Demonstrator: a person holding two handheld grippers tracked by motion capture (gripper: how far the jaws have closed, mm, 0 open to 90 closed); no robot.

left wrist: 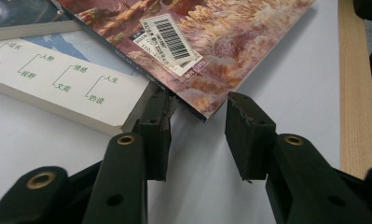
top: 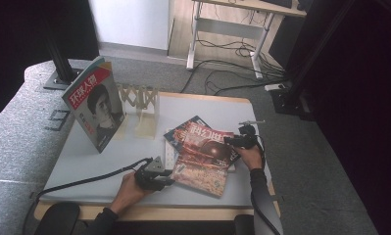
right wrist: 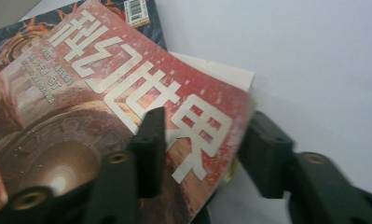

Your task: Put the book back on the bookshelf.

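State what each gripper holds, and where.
Right gripper straddles the red magazine at its top corner. Left gripper holds nothing, its jaws open at the magazine's bottom corner.

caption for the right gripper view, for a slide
Right gripper with jaws astride the corner of a red magazine on a white table.

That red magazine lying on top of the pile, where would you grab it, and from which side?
By a free corner, coming in low from the side. The red magazine is thin and flat, so only its edges fit between jaws. Its near corner juts past the white book over bare table, just ahead of the left gripper; the right gripper straddles the far corner.
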